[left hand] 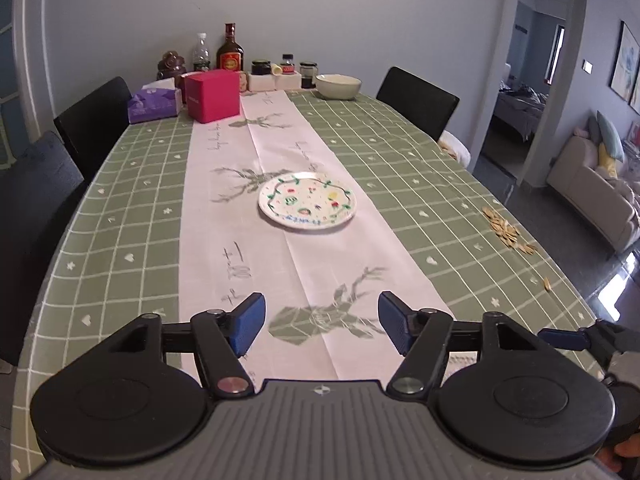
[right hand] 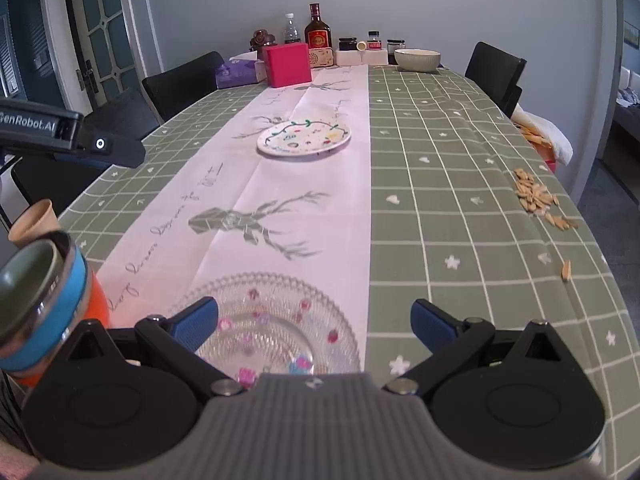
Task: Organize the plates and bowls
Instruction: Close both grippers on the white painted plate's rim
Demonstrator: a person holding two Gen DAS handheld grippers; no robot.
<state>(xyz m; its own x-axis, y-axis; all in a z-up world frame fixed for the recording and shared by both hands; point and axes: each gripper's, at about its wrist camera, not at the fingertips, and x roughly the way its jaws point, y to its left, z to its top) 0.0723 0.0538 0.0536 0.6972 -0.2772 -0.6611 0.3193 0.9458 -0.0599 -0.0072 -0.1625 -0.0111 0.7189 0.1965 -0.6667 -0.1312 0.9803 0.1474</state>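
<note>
Both tools stand spread and empty. The glass plate (right hand: pixel 276 328) lies right under the right gripper (right hand: pixel 314 326), between its 2 blue fingers but untouched, so that hand is nearer to it. Taking the painted plate (left hand: pixel 307 203) as the landmark: it sits mid-runner, well ahead of the left gripper (left hand: pixel 322 322), with bare cloth between. The bowl (left hand: pixel 338 86) stands far beyond the painted plate, at the table's far end among bottles and the red box (left hand: pixel 214 96). Scattered seeds (right hand: pixel 538 198) lie off to its right, out of the way.
</note>
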